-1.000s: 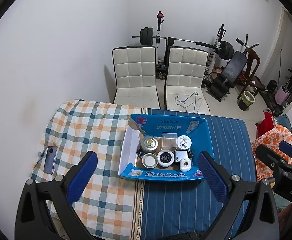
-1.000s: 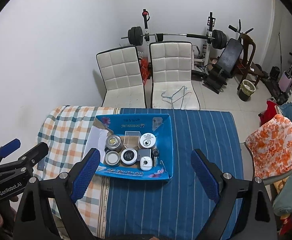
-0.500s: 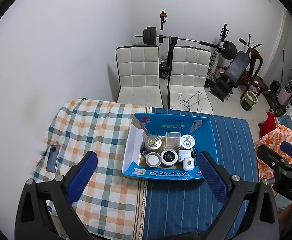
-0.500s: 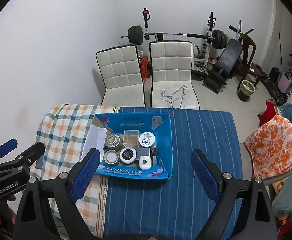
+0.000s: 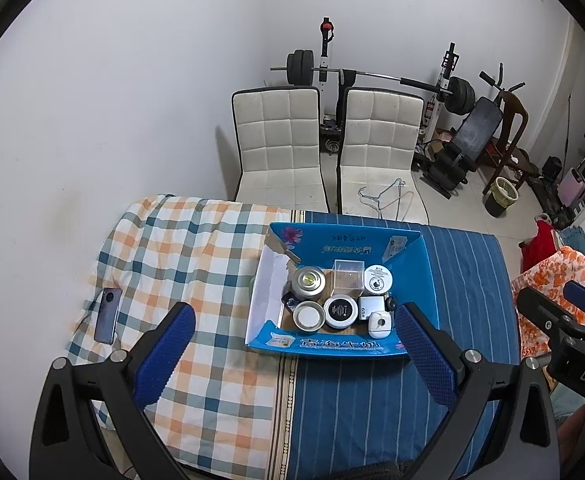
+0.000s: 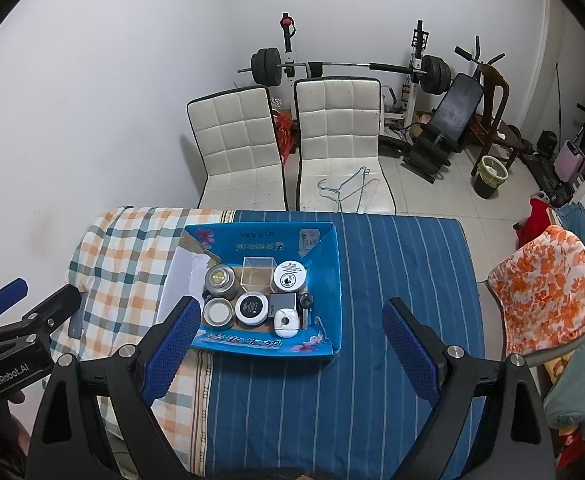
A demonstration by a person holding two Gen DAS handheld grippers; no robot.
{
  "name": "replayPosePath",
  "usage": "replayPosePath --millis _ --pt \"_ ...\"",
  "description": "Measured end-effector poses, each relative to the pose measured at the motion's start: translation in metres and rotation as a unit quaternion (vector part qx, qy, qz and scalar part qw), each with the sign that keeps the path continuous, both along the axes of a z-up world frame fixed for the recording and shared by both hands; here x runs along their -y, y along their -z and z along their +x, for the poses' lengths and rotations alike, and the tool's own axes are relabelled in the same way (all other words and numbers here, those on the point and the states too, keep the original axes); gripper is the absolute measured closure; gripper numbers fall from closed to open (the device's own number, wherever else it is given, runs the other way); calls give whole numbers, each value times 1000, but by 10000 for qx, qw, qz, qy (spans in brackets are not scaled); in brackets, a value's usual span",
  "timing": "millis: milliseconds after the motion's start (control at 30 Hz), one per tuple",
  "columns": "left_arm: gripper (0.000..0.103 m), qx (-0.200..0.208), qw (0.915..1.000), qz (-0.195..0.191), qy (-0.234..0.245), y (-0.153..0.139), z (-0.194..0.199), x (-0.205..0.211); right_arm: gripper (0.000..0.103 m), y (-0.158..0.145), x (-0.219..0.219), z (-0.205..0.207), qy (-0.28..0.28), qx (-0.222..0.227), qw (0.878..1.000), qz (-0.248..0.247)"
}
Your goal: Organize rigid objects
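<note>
A blue cardboard box (image 5: 420, 280) (image 6: 328, 272) sits on the cloth-covered table. Inside it lie a metal tin (image 5: 308, 282) (image 6: 219, 280), a clear plastic cube (image 5: 348, 278) (image 6: 257, 275), a round white jar (image 5: 377, 279) (image 6: 289, 276), a black-lidded jar (image 5: 340, 311) (image 6: 251, 308), a white-lidded jar (image 5: 309, 315), and small white devices (image 5: 379, 323) (image 6: 285, 322). My left gripper (image 5: 292, 340) is open and empty, held high above the table's near side. My right gripper (image 6: 288, 334) is open and empty, also high above the box.
A dark phone (image 5: 107, 320) lies on the checked cloth at the left. Two white chairs (image 5: 278, 148) (image 6: 338, 140) stand beyond the table. A chair with orange floral cloth (image 6: 544, 292) stands at the right. Gym equipment (image 6: 432, 80) lines the back wall.
Both grippers have risen slightly and drawn back; the box looks a little smaller and farther. Both stay open. Nothing in the box has moved.
</note>
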State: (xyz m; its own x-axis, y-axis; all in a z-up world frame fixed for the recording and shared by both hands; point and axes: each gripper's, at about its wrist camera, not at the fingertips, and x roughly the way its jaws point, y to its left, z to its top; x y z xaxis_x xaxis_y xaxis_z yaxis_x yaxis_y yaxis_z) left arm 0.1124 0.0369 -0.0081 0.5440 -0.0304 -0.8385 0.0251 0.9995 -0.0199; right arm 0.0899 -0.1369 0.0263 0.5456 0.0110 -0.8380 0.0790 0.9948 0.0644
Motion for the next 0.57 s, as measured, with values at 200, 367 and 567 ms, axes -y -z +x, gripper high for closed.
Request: replayPosePath --millis 200,367,567 --pt "0 2 10000 -19 0 1 0 0 9 2 1 0 14 -5 10000 -9" --pt "0 -7 10000 -11 24 1 0 0 9 2 3 1 57 3 10000 -17" --pt "0 7 10000 -24 23 2 2 2 9 4 5 3 71 -45 10000 -5"
